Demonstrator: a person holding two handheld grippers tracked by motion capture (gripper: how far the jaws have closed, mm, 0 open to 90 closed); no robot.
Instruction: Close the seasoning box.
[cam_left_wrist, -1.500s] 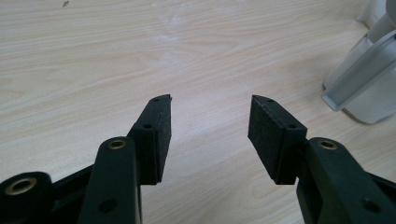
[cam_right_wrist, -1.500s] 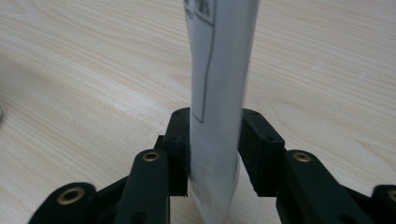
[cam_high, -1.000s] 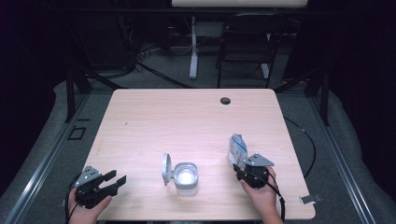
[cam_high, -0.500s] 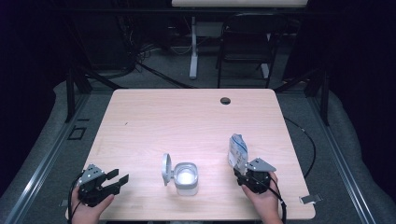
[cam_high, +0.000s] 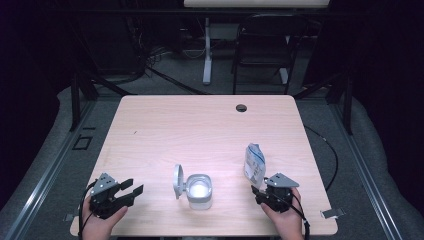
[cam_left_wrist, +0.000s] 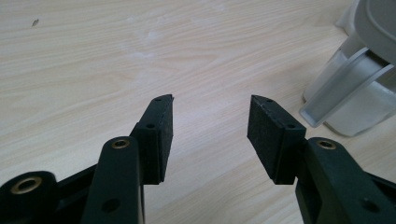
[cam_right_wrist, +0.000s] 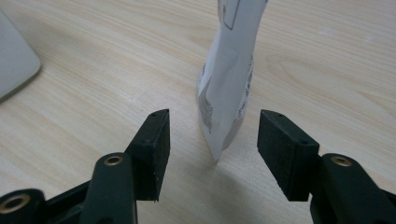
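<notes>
Right gripper view puts the white pouch at centre frame, standing upright on the counter, narrow edge toward the camera, fine print down its side. The right tool has just been opening; its jaws stand spread, the pouch's lower corner between them, untouched. High view adds blue on the pouch, lower right, plus an open-lidded clear container and the spread left tool.
</notes>
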